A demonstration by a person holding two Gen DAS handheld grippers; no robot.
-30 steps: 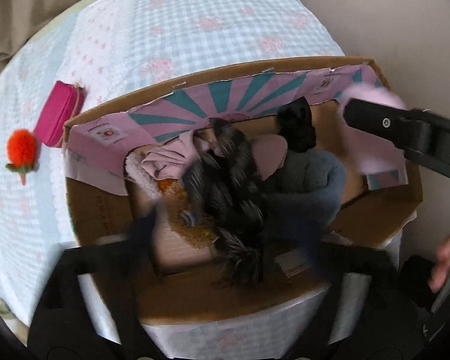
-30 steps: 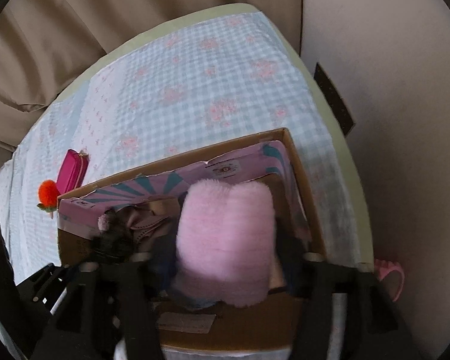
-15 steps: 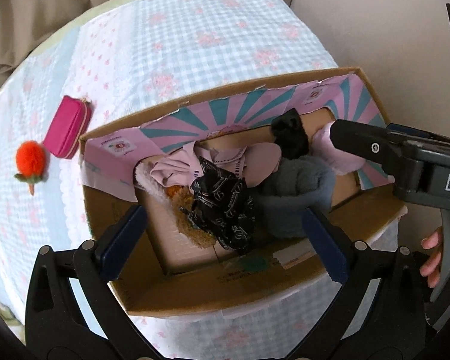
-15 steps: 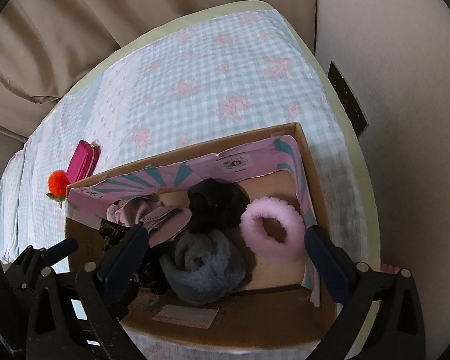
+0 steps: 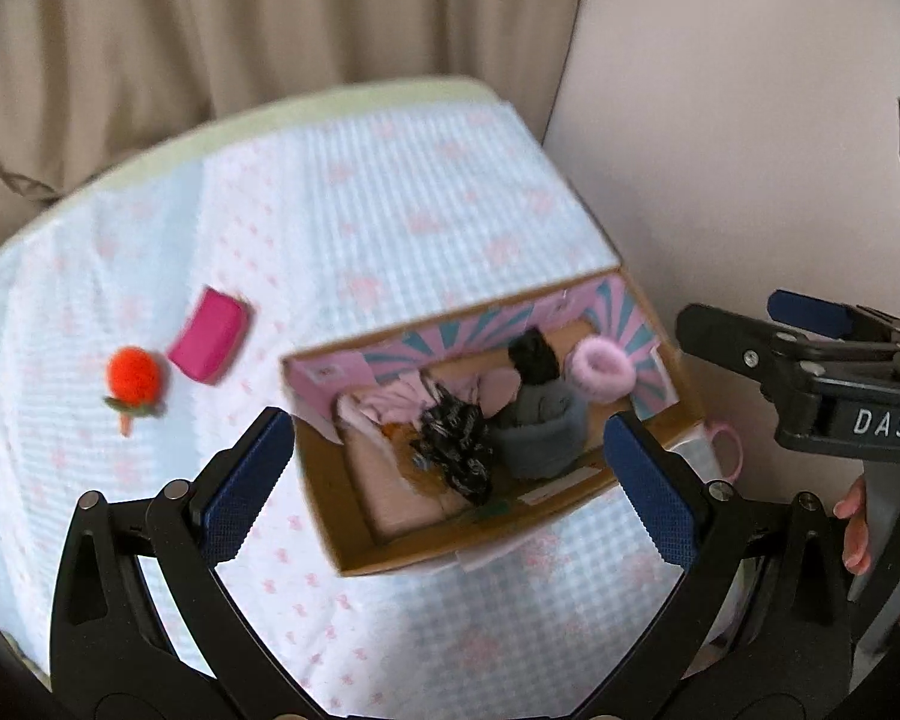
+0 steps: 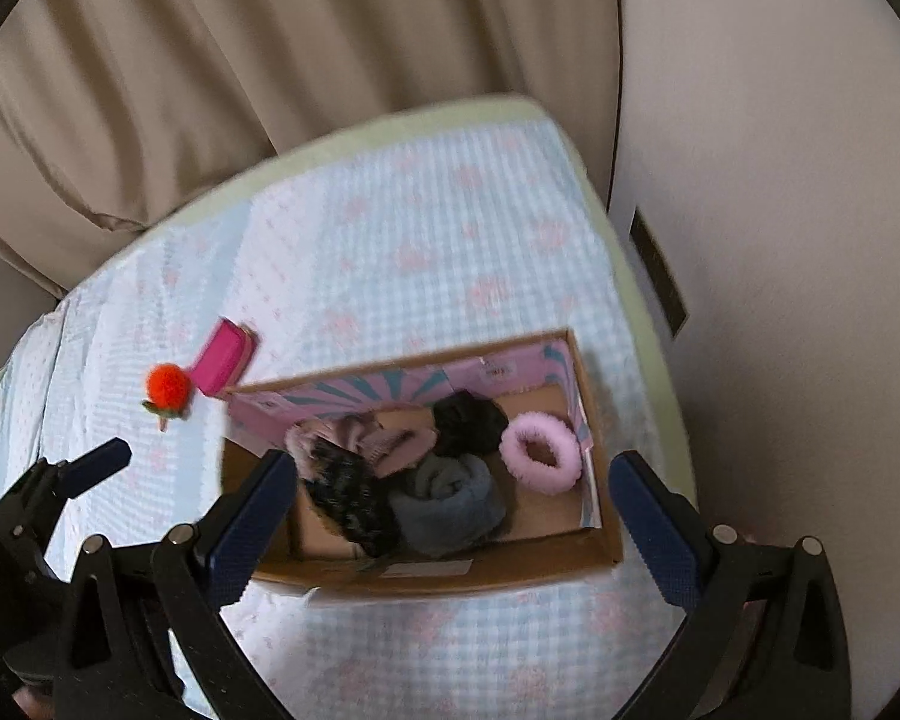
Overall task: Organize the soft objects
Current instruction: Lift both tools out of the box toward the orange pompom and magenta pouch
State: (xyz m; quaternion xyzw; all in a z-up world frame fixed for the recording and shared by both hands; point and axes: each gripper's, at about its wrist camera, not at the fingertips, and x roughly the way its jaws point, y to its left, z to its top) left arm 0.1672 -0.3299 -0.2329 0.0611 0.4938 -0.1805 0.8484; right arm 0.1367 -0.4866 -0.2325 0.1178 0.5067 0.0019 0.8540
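Both grippers, left (image 5: 444, 474) and right (image 6: 447, 516), hovering spread and empty above box (image 6: 426, 579). Soft things, pink fluffy ring (image 6: 540, 444) included, sitting inside box. Orange pompom (image 5: 133, 375) lying outside on bedspread (image 5: 390, 222), probably next pick.

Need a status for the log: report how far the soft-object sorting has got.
Done: pink fluffy ring, grey roll and dark pieces lie in the cardboard box. In hand: nothing; left gripper and right gripper are open. Left: orange pompom and pink pouch on the bedspread.

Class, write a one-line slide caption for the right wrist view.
Open right gripper above a cardboard box holding a pink fluffy ring.
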